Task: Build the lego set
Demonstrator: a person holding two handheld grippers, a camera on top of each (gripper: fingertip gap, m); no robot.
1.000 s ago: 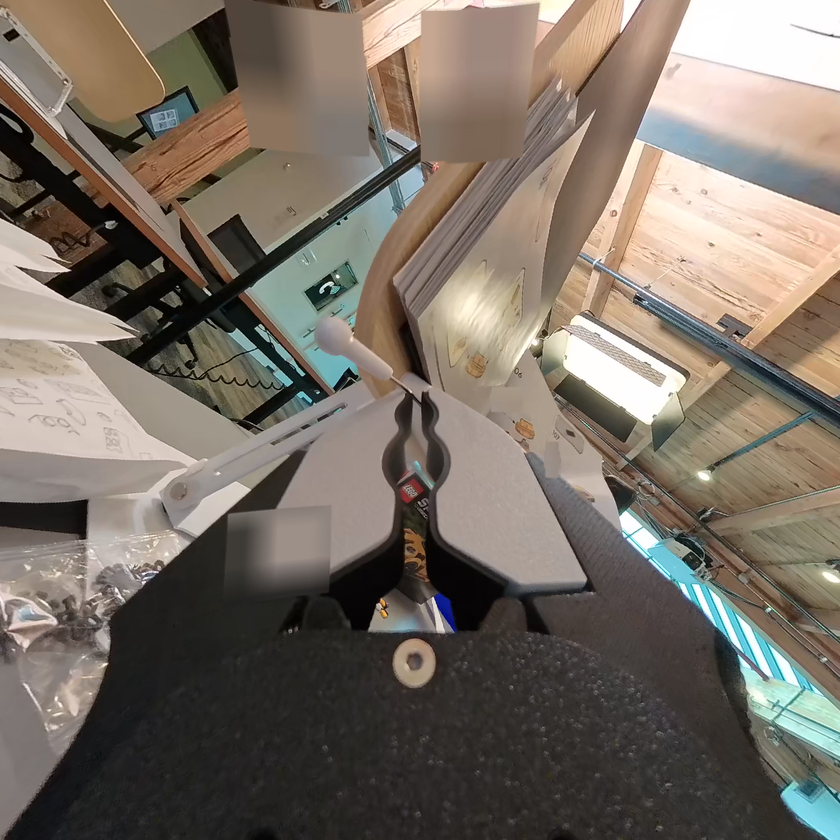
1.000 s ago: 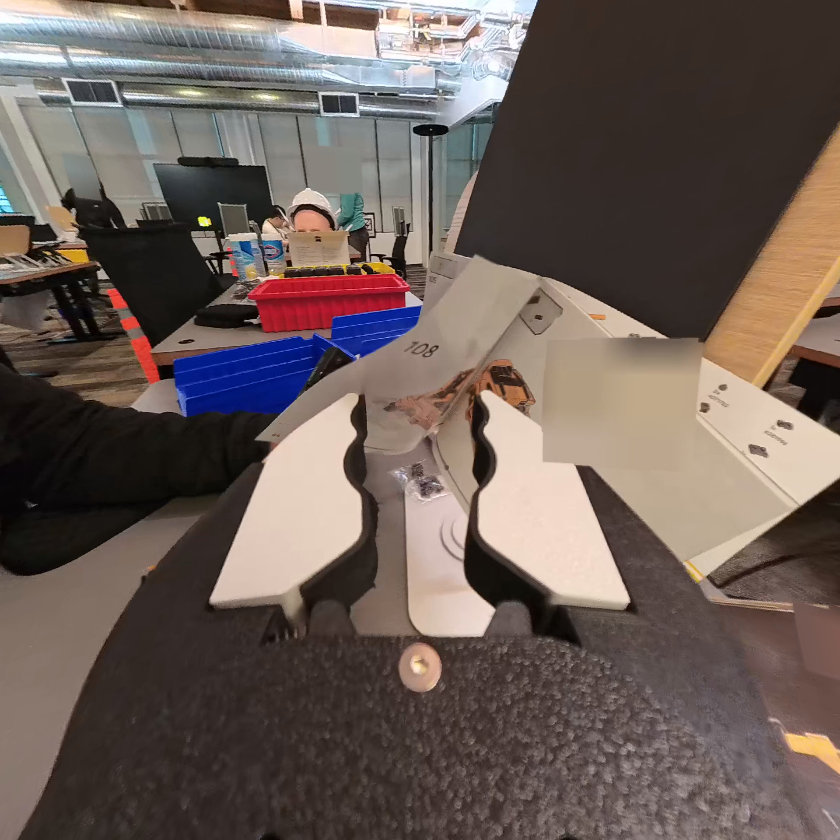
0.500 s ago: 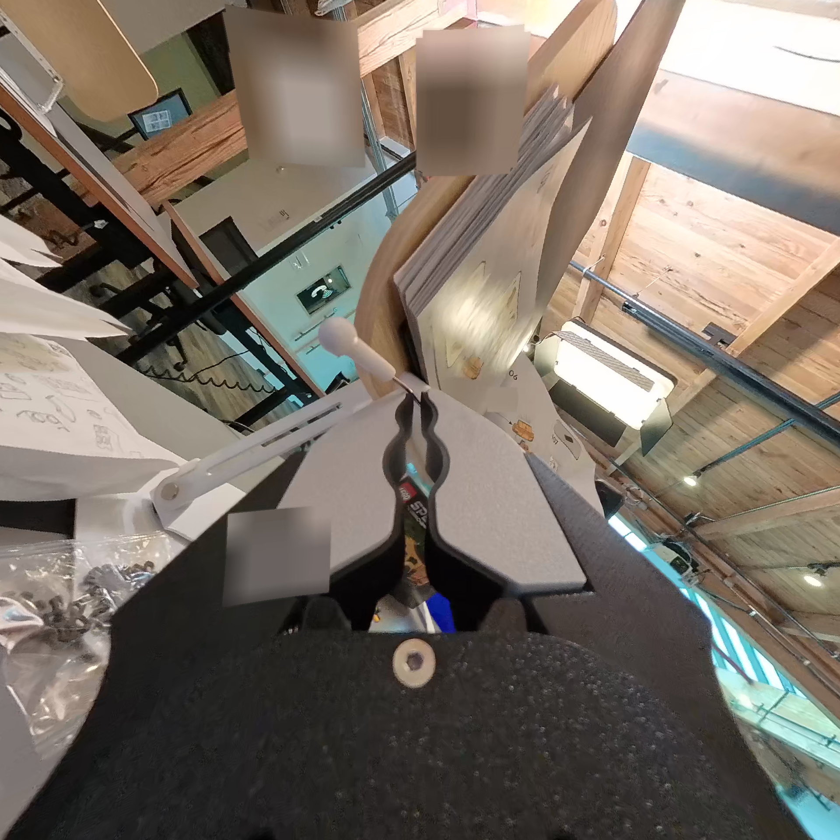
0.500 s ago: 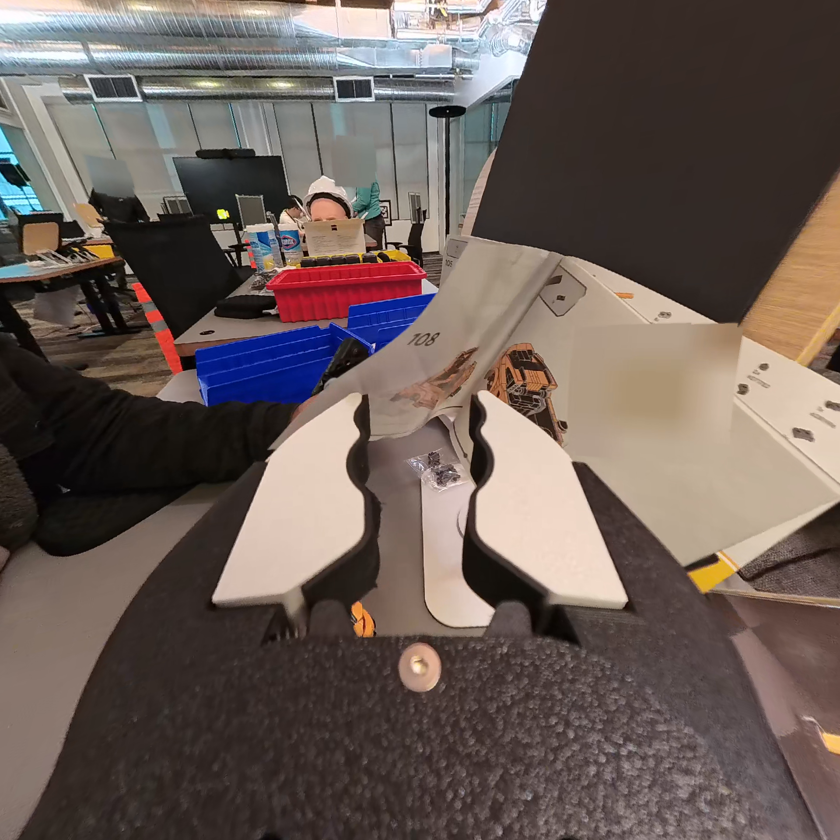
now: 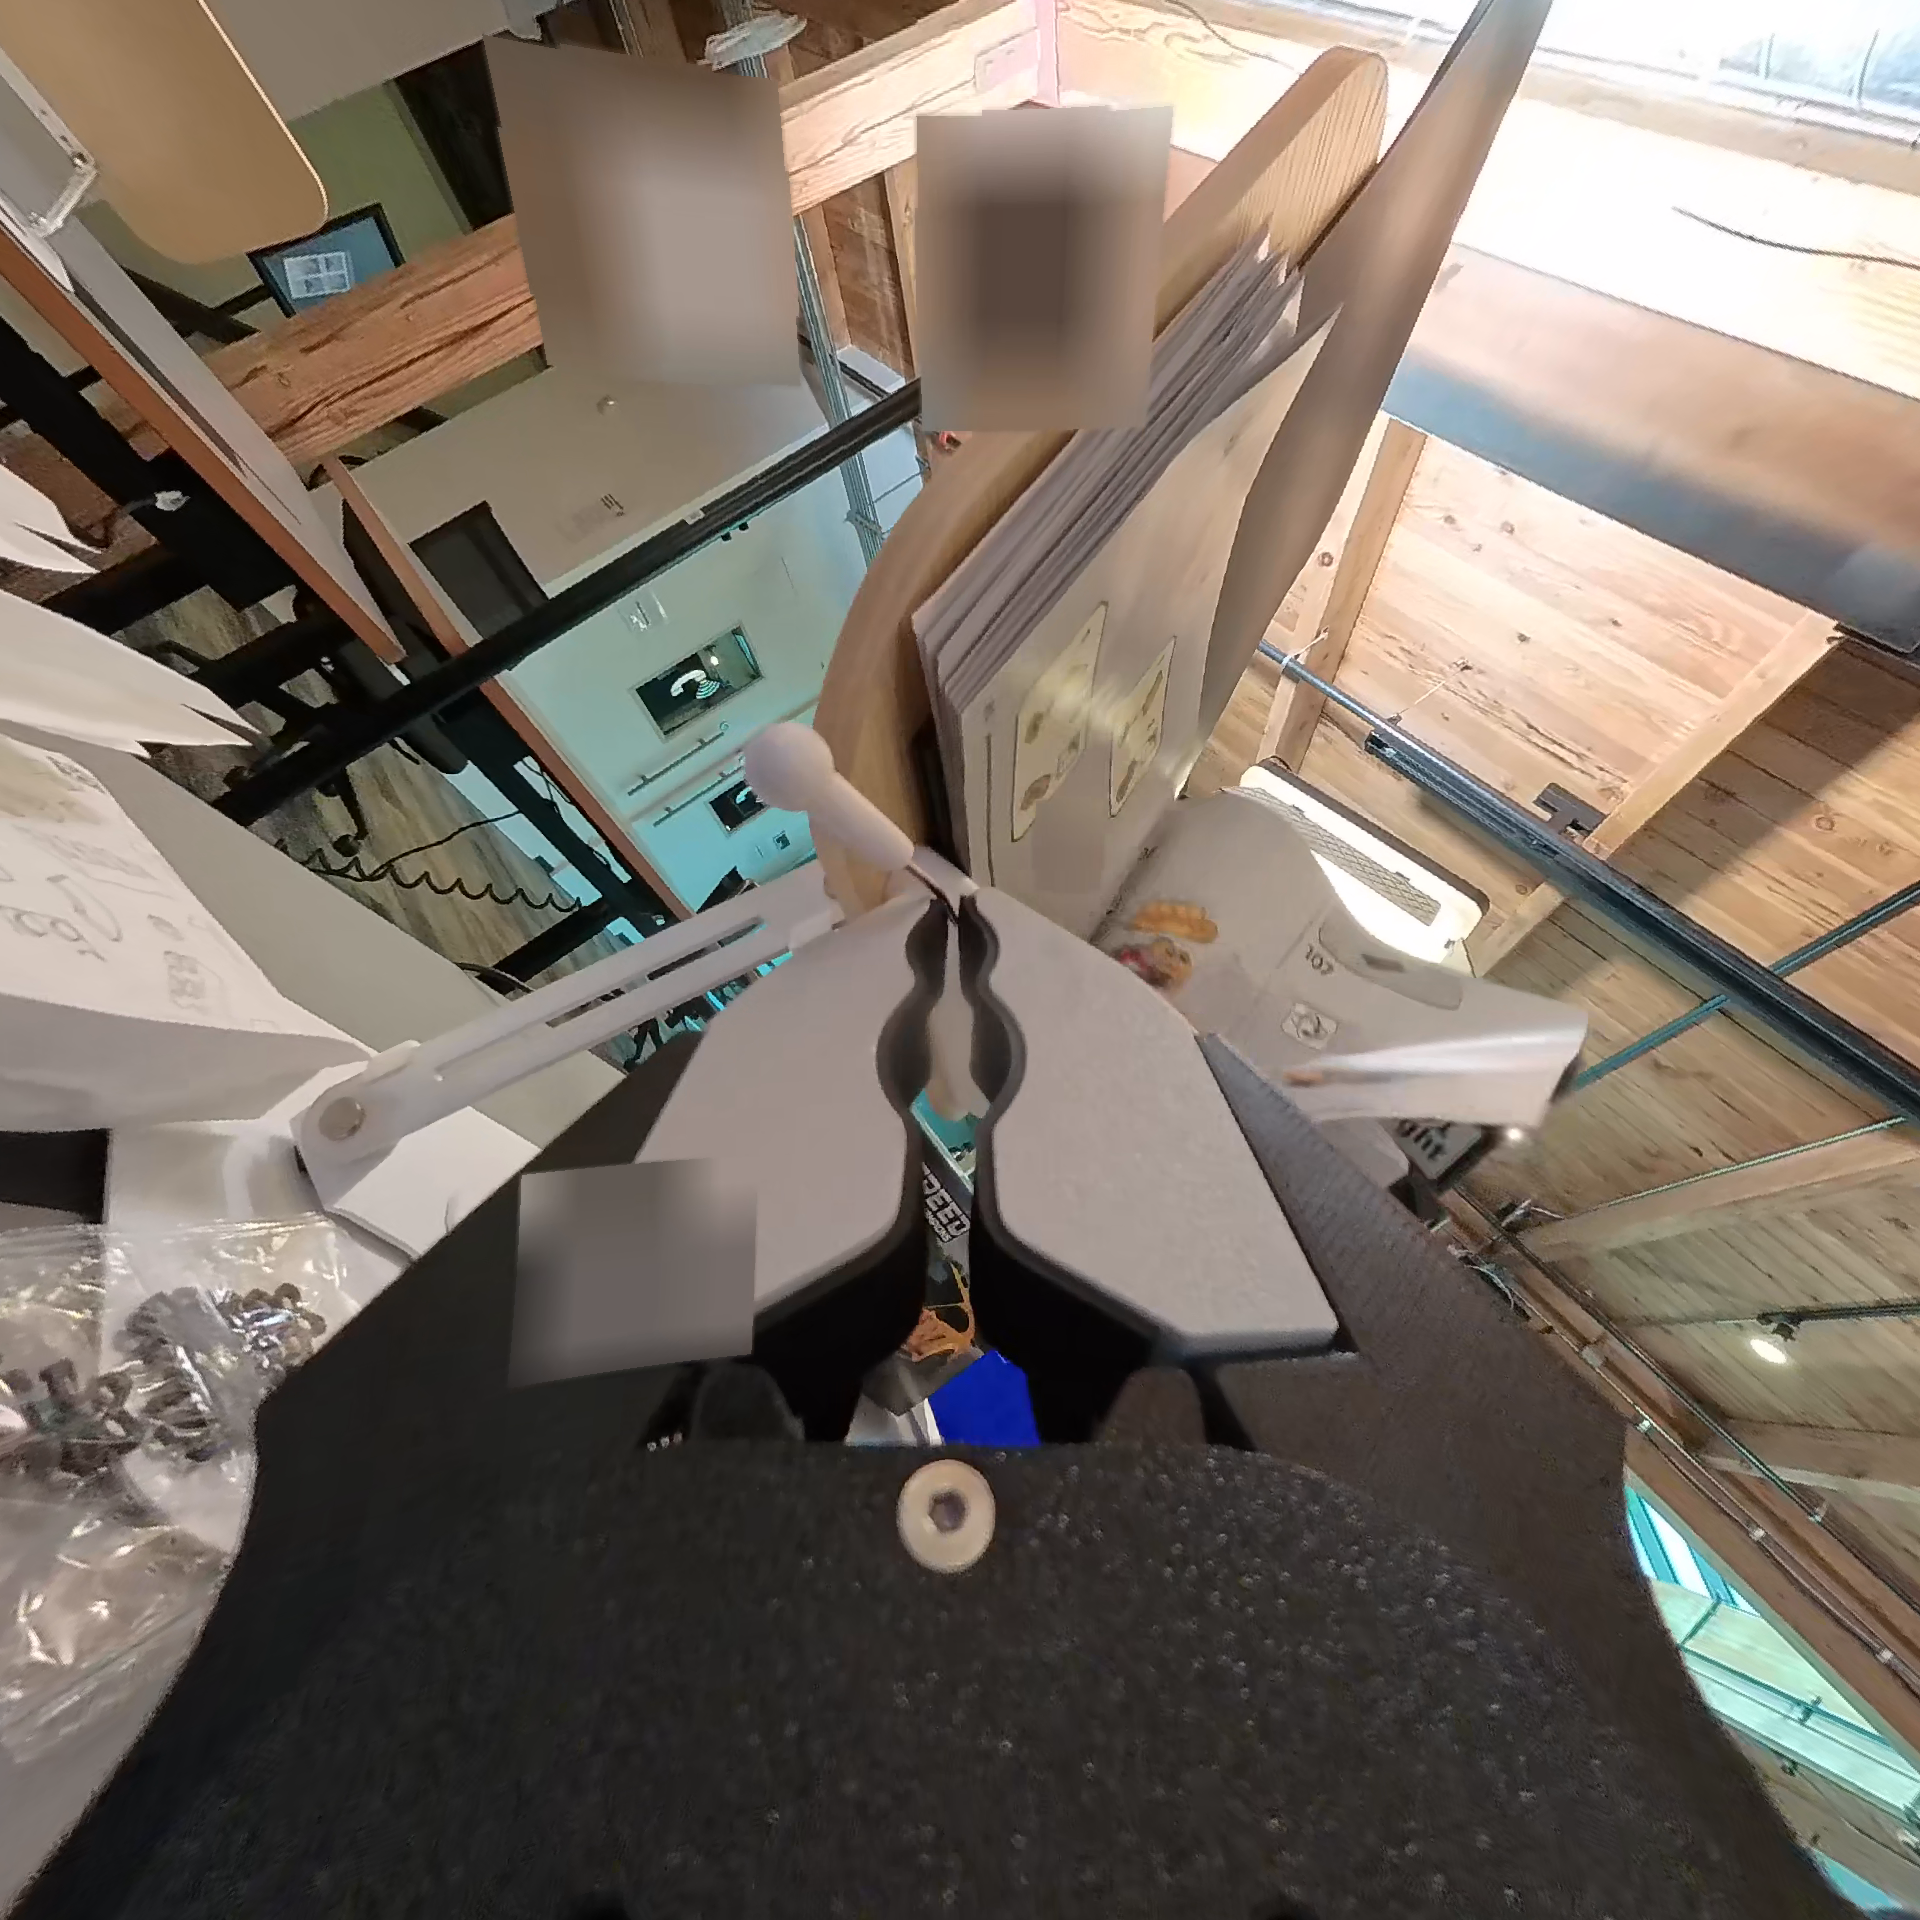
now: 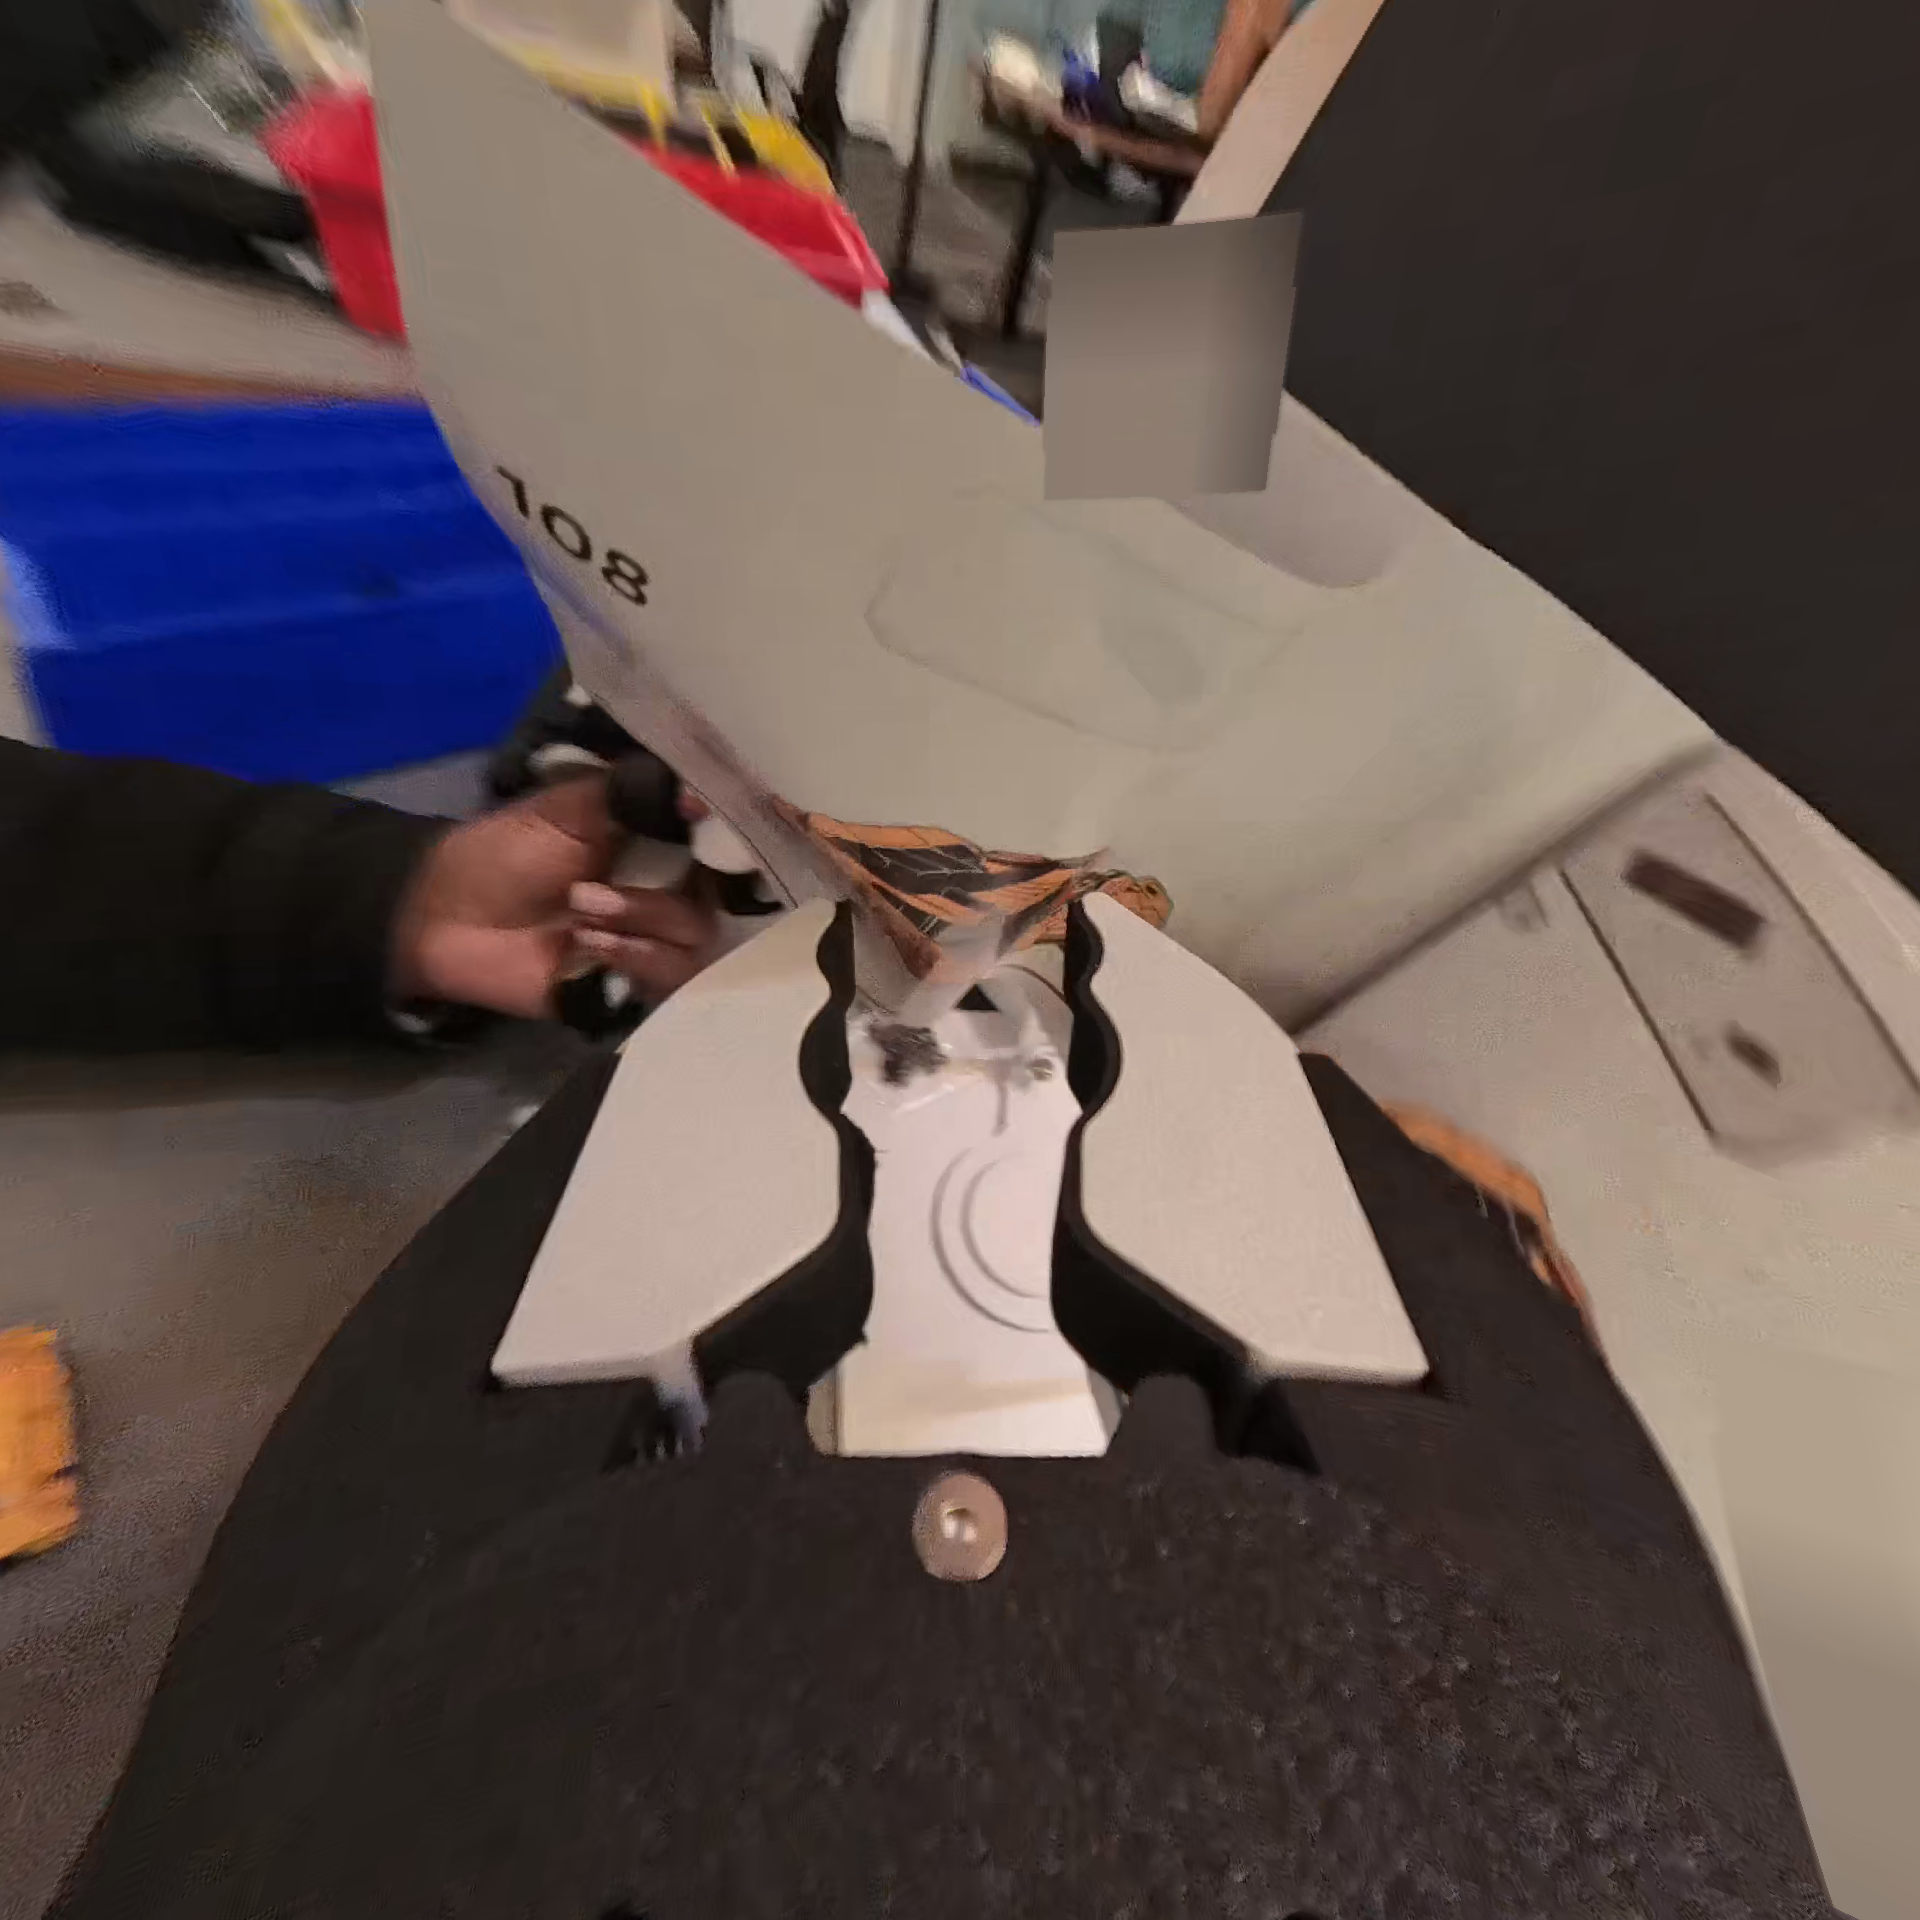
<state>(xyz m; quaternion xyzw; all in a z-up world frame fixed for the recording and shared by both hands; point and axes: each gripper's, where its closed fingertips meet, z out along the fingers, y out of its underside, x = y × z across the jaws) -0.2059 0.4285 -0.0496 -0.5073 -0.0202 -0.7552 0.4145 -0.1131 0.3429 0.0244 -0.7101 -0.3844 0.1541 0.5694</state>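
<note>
The instruction booklet stands open on a wooden book stand. My left gripper is shut on the thin wire of the stand's white page-holder clip. One page hangs loose to its right. In the right wrist view that page curls over in front of my right gripper, which is open, its tips at the page's lower edge. A small clear bag of parts lies between its fingers on the stand's white base.
A clear bag of dark parts lies at the lower left. A hand in a dark sleeve holds the left gripper. Blue bins and a red bin stand behind. An orange piece lies at the left edge. Some 15 centimetres of space lies between my two pairs of fingers. Left tips and right tips are each some 30 centimetres from the orange piece.
The right gripper has pushed forward and down under the page, which has lifted and curled over. The left gripper still pinches the clip, and the page now hangs into its view.
</note>
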